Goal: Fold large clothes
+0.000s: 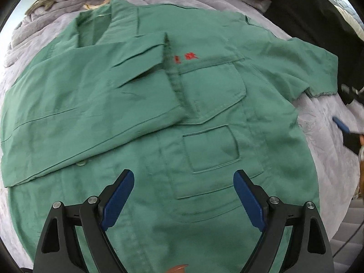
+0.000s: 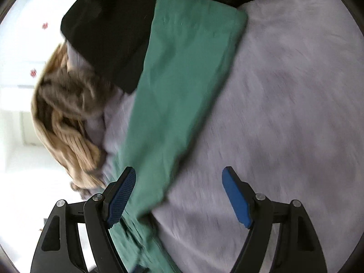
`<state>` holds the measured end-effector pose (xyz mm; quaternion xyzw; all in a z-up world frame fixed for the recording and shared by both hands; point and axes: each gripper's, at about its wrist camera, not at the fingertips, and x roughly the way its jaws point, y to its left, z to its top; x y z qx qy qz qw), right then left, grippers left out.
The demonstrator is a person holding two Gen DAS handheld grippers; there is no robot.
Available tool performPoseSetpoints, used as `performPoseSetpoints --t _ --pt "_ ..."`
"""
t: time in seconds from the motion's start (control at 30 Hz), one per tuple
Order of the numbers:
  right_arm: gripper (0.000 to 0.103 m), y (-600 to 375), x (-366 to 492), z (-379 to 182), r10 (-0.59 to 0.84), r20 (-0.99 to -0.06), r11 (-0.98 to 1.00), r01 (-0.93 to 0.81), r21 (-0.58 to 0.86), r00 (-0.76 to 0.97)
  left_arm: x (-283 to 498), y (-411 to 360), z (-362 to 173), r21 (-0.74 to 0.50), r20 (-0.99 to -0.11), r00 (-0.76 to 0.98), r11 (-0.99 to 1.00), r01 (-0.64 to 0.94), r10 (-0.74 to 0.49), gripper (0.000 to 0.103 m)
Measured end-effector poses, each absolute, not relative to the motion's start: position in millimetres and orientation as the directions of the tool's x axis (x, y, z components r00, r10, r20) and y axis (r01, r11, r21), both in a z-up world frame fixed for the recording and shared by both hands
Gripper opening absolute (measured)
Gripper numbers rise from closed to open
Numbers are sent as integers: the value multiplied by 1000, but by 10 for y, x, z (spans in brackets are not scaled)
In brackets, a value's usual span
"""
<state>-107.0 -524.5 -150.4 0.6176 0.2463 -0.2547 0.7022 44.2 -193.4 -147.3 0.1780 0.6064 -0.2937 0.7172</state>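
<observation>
The jacket (image 1: 159,118) is laid flat, front side up, on a grey blanket (image 1: 318,122) that covers the work surface. One sleeve (image 1: 91,95) is folded across the chest, its cuff resting near a row of red characters (image 1: 186,57). Two chest pockets (image 1: 211,150) are seen below the characters. The other sleeve (image 2: 182,86) is extended outward over the blanket and is partly overlapped at its far end by a black garment (image 2: 109,36). A tan knitted garment (image 2: 66,118) is bunched beside the jacket's edge.

The left gripper (image 1: 183,177) is held above the lower front of the jacket with its jaws spread wide; nothing is held between them. The right gripper (image 2: 179,175) is positioned over the extended sleeve, jaws likewise spread wide and empty; its left finger (image 2: 122,195) is seen over the sleeve's edge. The right wrist view is blurred.
</observation>
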Motion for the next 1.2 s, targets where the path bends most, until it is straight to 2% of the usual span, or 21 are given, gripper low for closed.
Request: performPoseSetpoints --t 0.43,0.47,0.5,0.53,0.57,0.67,0.73,0.93,1.1,1.2 --pt "80 -6023 -705 -1918 -43 -534 -40 533 845 844 262 -2324 -1590 -123 -977 57 756 643 -208 90" --pt "72 -6046 -710 -1937 -43 -518 -65 515 855 854 270 -2330 -1576 -121 -975 68 759 639 -212 90" --pt "42 -6073 -724 -1975 -39 -488 -103 483 870 872 277 -2337 -1561 -122 -973 75 763 635 -218 90" --pt "19 -6090 -727 -2014 -29 -463 -129 456 881 886 287 -2343 -1551 -126 -972 77 767 629 -223 90" --pt "4 -6105 -728 -2069 -10 -443 -160 436 886 897 299 -2338 -1548 -129 -971 77 770 625 -225 90" --pt "4 -6087 -769 -2030 -16 -429 -140 423 896 903 346 -2344 -1525 -134 -969 81 774 619 -233 90" --pt "4 -6045 -720 -1866 -5 -386 -70 385 920 923 370 -2348 -1496 -133 -966 95 776 617 -240 90" --pt "4 -5689 -266 -1104 131 -326 218 293 931 936 530 -2229 -1341 -126 -949 160 793 597 -272 90" --pt "4 -4991 349 -513 258 -335 430 203 880 906 798 -1896 -1189 -123 -934 217 824 552 -284 90" --pt "4 -4250 873 -260 324 -425 599 164 784 845 978 -1589 -1128 -116 -923 262 856 504 -280 90"
